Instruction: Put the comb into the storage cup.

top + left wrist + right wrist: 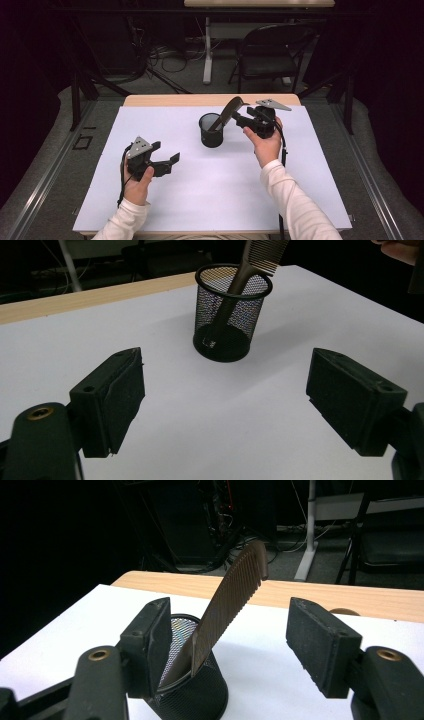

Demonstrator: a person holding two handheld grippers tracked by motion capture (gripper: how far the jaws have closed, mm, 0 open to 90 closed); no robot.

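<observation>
Comb [227, 112] standing in cup [211, 131]. Right tongs [227, 645] apart beside comb, let go. Left tongs [167, 155] apart, idle. Next: pull right tongs away.

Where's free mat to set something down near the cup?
Bare white mat between the left gripper and right forearm, and left of the mesh cup. Crowded right of the cup: the comb leans toward the open right gripper.

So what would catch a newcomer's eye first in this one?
A brown comb stands tilted in a black mesh cup near the far middle of the white table. The right gripper is right beside the cup, jaws open on either side of the comb. The left gripper rests open near the left.
</observation>
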